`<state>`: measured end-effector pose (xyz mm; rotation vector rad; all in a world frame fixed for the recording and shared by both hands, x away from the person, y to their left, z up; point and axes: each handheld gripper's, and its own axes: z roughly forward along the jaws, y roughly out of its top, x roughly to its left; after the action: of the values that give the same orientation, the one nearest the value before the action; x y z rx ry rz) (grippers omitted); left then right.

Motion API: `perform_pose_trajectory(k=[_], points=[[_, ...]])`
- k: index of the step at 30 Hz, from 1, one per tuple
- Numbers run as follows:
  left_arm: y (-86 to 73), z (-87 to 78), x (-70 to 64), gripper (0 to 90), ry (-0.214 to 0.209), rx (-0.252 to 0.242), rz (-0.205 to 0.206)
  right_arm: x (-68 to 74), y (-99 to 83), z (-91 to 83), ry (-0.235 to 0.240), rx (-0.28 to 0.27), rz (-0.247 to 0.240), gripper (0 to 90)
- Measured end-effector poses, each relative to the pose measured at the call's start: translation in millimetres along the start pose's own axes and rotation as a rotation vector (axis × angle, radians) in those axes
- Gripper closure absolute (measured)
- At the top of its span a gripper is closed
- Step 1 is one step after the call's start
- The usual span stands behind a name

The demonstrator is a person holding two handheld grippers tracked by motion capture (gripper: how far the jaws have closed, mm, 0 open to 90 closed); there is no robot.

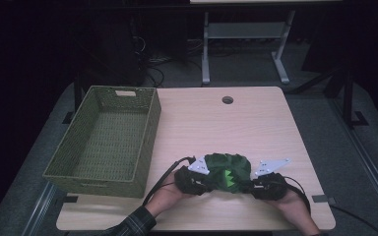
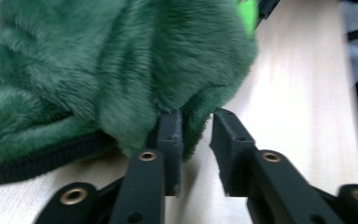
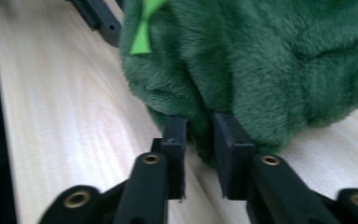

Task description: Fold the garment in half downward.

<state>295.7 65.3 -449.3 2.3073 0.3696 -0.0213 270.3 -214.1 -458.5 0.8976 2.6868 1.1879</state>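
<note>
Gripping was in hand: both the left tool [image 2: 196, 140] and the right tool [image 3: 200, 144] pinched the green plush garment [image 1: 228, 171] on the tabletop [image 1: 256, 128], so the next move probably called for lifting it together toward the basket [image 1: 147, 142].

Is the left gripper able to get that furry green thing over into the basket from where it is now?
Probably yes. The left gripper has a fold of the green plush between its jaws, and the open wicker basket sits just to its left with bare table between.

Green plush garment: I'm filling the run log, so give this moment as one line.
left gripper: pinching fold | right gripper: pinching fold | green plush garment: bunched on table | basket: left, empty
</note>
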Motion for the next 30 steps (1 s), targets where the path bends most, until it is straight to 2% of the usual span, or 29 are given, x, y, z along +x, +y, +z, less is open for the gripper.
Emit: perform_pose_trajectory(k=[4,9,12,16,18,20,22,23,25,26,30], points=[[2.3,-15.7,-8.8,67.6,-0.013,-0.04,0.0,6.8,0.6,-15.1,0.006,-0.034,0.016,66.6],[2.1,-26.6,-18.5,66.8,-0.017,-0.055,0.007,16.7,0.0,-29.2,0.008,-0.067,0.001,62.5],[4.3,-31.9,-19.2,69.1,-0.012,-0.072,0.015,19.8,3.5,-35.8,-0.005,-0.091,-0.018,62.0],[15.6,-35.9,-11.8,77.4,0.017,-0.093,0.018,13.8,12.4,-40.4,-0.024,-0.131,-0.019,73.8],[25.5,-34.7,-4.4,81.2,0.046,-0.107,0.024,6.5,19.1,-38.3,-0.038,-0.152,-0.021,80.9],[32.7,-32.1,3.5,83.6,0.059,-0.112,0.016,0.7,24.6,-34.0,-0.049,-0.153,-0.013,85.0],[37.7,-24.4,12.3,85.1,0.089,-0.082,0.012,-6.2,29.8,-26.9,-0.054,-0.147,-0.021,88.8],[37.8,-18.6,16.1,85.9,0.094,-0.07,-0.002,-8.6,31.5,-22.8,-0.052,-0.136,-0.013,89.5],[33.9,-5.8,22.6,88.4,0.091,-0.029,-0.024,-12.3,31.7,-13.9,-0.053,-0.096,-0.005,89.8],[31.7,-2.1,24.8,89.2,0.089,-0.009,-0.022,-13.7,30.3,-8.9,-0.059,-0.066,-0.005,89.8],[21.9,12.2,28.7,89.6,0.078,0.023,-0.051,-15.5,23.8,3.2,-0.055,-0.031,-0.002,89.9]])
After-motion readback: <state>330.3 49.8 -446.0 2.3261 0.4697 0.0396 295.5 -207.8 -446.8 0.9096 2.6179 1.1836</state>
